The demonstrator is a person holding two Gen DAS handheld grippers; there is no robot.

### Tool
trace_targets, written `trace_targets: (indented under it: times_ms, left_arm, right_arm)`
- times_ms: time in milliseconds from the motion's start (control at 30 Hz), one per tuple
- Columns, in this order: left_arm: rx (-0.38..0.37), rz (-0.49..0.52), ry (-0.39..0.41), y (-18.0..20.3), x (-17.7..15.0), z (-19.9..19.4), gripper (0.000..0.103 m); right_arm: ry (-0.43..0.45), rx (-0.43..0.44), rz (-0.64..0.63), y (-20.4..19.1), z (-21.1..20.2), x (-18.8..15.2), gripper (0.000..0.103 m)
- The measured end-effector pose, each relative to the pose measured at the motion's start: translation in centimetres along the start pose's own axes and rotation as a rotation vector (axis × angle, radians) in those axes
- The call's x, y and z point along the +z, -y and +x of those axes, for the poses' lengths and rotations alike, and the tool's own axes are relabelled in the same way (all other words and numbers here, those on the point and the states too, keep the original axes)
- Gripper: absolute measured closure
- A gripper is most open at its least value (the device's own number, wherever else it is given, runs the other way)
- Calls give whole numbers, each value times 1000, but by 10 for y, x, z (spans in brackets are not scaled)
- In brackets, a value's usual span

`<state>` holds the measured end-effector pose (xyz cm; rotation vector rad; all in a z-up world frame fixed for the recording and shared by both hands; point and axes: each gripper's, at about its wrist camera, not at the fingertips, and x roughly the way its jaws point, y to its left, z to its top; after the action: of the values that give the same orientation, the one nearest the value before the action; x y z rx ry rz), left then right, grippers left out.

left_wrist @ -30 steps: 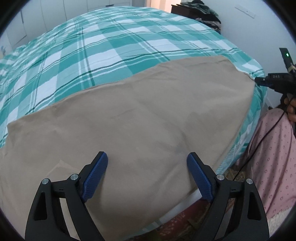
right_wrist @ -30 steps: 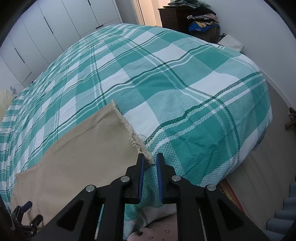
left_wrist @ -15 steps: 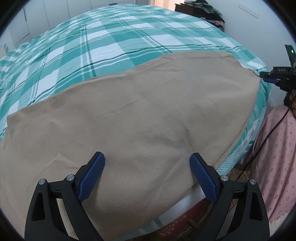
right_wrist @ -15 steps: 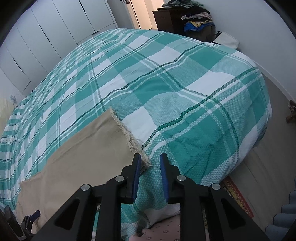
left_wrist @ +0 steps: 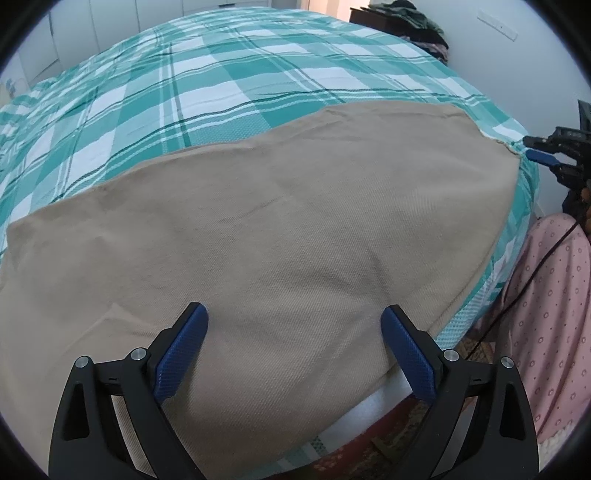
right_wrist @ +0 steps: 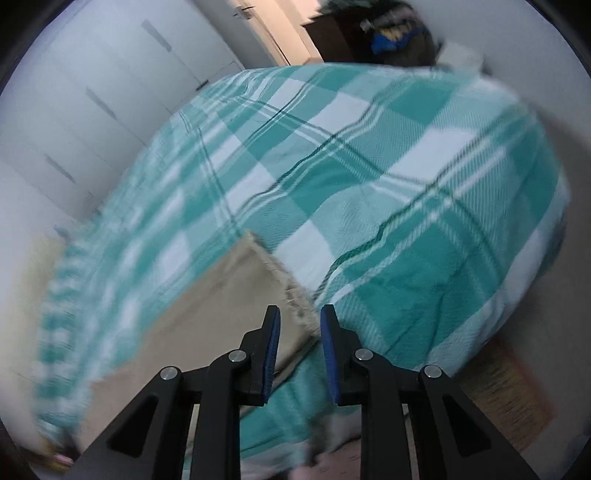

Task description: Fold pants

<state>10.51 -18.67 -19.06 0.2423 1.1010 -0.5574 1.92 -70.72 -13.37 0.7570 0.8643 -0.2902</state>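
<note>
Tan pants [left_wrist: 266,236] lie flat along the near edge of a bed with a teal and white plaid cover [left_wrist: 229,77]. My left gripper [left_wrist: 293,325] is open wide and empty, hovering over the middle of the pants. My right gripper [right_wrist: 298,325] is partly open at the frayed hem corner of the pants [right_wrist: 291,291], which sits just ahead of the gap between its fingers. The pants also show in the right wrist view [right_wrist: 221,310], which is blurred by motion. The right gripper shows at the far right of the left wrist view [left_wrist: 543,151].
The bed edge drops to a patterned rug [left_wrist: 373,446]. A person in pink dotted clothing [left_wrist: 546,325] stands at the right. A dark dresser with piled clothes [right_wrist: 373,33] and white wardrobe doors [right_wrist: 103,92] stand behind the bed.
My right gripper has opened from shut and let go of the hem corner, and it is swinging, blurring its view. My left gripper has stayed open and edged closer over the pants.
</note>
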Motion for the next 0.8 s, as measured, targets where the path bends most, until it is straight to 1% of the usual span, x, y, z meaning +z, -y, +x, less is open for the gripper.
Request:
trace_targets:
  times_ms: [33, 67, 100, 133, 200, 267, 333, 400, 433, 467, 500, 633, 667, 700, 733, 800]
  left_arm:
    - [0, 0, 1, 0, 0, 0, 7]
    - [1, -1, 1, 0, 0, 0, 7]
    - [2, -1, 1, 0, 0, 0, 7]
    - [4, -2, 1, 1, 0, 1, 6]
    - [5, -5, 1, 1, 1, 1, 6]
    - [5, -4, 0, 1, 1, 1, 6]
    - [2, -4, -1, 0, 1, 1, 6]
    - [1, -2, -2, 0, 1, 2, 6]
    - [1, -2, -2, 0, 1, 2, 6]
    - [2, -2, -2, 0, 1, 2, 6]
    - [2, -1, -2, 0, 1, 2, 6]
    - [6, 0, 4, 1, 0, 3, 5]
    - [11, 1, 5, 2, -1, 4, 5]
    - [13, 1, 6, 2, -1, 5, 5]
    - [16, 3, 7, 3, -1, 6, 4]
    - [9, 9, 8, 2, -1, 4, 4]
  right_arm:
    - [-11, 31, 26, 3, -3, -1, 69]
    - [-23, 60, 49, 4, -7, -4, 65]
    - [-35, 73, 60, 5, -8, -7, 57]
    - [-56, 89, 73, 5, -8, -10, 56]
    - [-127, 145, 113, 5, 1, -18, 56]
    - [-171, 187, 144, 4, 12, -23, 56]
    - [-196, 214, 148, -1, 23, -25, 56]
    - [-215, 210, 142, -6, 32, -26, 56]
    - [-234, 191, 135, -9, 39, -26, 56]
    - [-264, 150, 139, -10, 48, -28, 57]
    - [-274, 134, 151, -10, 52, -28, 57]
    - [-271, 108, 134, -20, 65, -29, 58]
    - [-270, 113, 126, -23, 68, -29, 59]
    - [-264, 116, 122, -26, 73, -29, 73]
    - [-260, 111, 119, -27, 76, -29, 91]
    - [-244, 75, 82, -37, 79, -30, 96]
